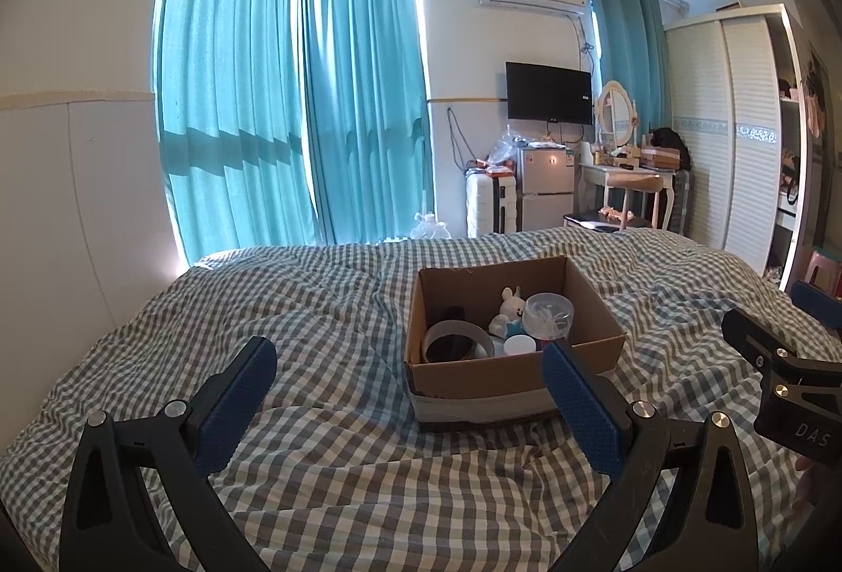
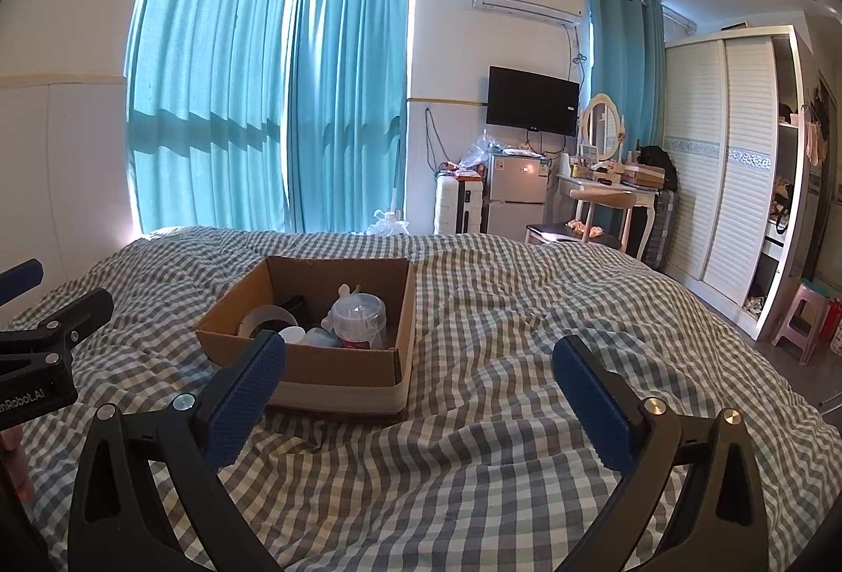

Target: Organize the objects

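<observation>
Both grippers (left (image 1: pixel 405 377), right (image 2: pixel 418 374)) gape empty before the cardboard box (image 1: pixel 505 380) holding a jar (image 1: pixel 547 315).

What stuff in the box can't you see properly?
- Bunny toy: the right wrist view shows only its ears; the clear jar hides the rest.
- Dark object at the back of the cardboard box: partly behind the tape roll in both views, so I cannot tell what it is.
- Box bottom: the near wall hides it in both views.
- Clear jar's contents: too small to identify in either view.
</observation>
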